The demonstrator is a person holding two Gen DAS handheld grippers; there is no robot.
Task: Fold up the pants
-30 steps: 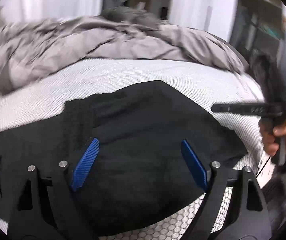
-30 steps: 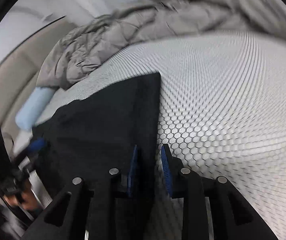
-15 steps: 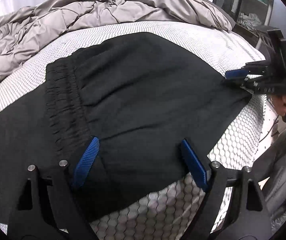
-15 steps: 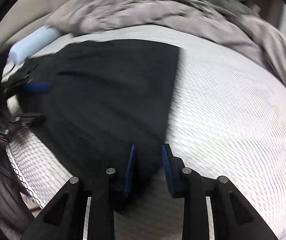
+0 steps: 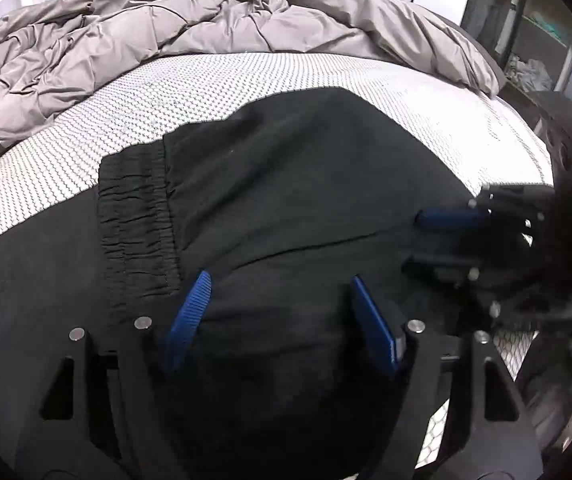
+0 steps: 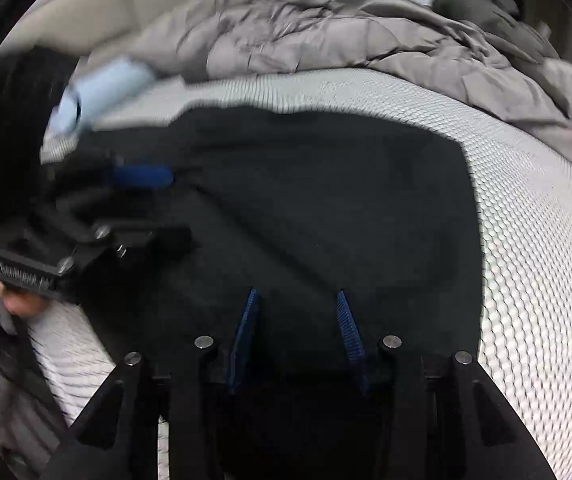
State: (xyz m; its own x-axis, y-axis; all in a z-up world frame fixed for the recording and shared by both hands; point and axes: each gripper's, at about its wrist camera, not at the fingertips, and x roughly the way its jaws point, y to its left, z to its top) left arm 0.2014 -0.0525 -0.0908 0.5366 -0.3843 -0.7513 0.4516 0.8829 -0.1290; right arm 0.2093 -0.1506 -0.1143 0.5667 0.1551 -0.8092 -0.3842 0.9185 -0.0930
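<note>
While both jaw pairs stand apart, I see the pants point(image 5: 310, 200) directly beneath: left gripper point(image 5: 282, 312) closing, right gripper point(image 6: 296, 320) opening.

black pants point(image 5: 286, 184) lie folded on the bed.

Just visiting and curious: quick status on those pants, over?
Left tool closing, right tool opening, both over cloth, neither pinching. Black pants partly folded on the mattress. Nothing in the way.

- left wrist view: close, angled down over the pants point(image 5: 306, 208) on the bed point(image 5: 246, 76)
- right wrist view: same, from the opposite side
- both share pants, bed, duvet point(image 6: 346, 36)
</note>
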